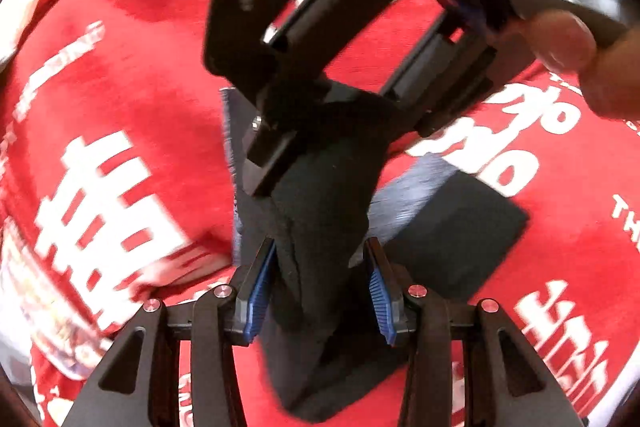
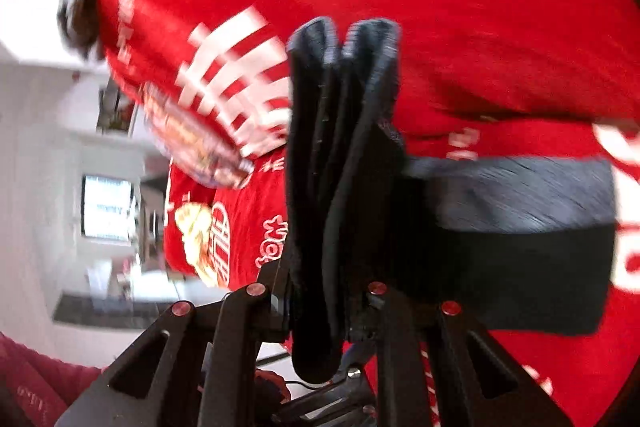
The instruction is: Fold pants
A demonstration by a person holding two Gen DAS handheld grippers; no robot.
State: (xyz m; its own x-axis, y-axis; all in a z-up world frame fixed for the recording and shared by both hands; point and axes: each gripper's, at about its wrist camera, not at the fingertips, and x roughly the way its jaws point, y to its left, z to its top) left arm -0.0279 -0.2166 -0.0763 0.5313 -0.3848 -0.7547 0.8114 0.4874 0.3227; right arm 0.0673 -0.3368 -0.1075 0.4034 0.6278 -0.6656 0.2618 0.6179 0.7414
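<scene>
The left gripper (image 1: pixel 322 291) is observed with its blue-padded fingers (image 1: pixel 256 301) spread; dark cloth of the pants (image 1: pixel 320 211) hangs between the pads, and a firm pinch is not evident. The right gripper (image 2: pixel 320 303) is seen pressed together on a bunched, several-layered fold of the pants (image 2: pixel 340 155), which stands up from its fingers. In the left wrist view the right gripper (image 1: pixel 280 147) is noted just beyond and above, its fingertips hidden by the same cloth.

The garment is thus held off the surface between the two tools. A further dark and grey portion (image 1: pixel 452 223) appears to lie on the red printed cloth (image 1: pixel 120 75) that covers the surface beneath. Both views are blurred, so seams and hems cannot be told.

The step in hand is judged to be a fold being carried over. It is advised that the left fingers be closed fully on the layers before any pull, that both holds be kept level, and that the cloth be laid down flat so the edges are matched.
</scene>
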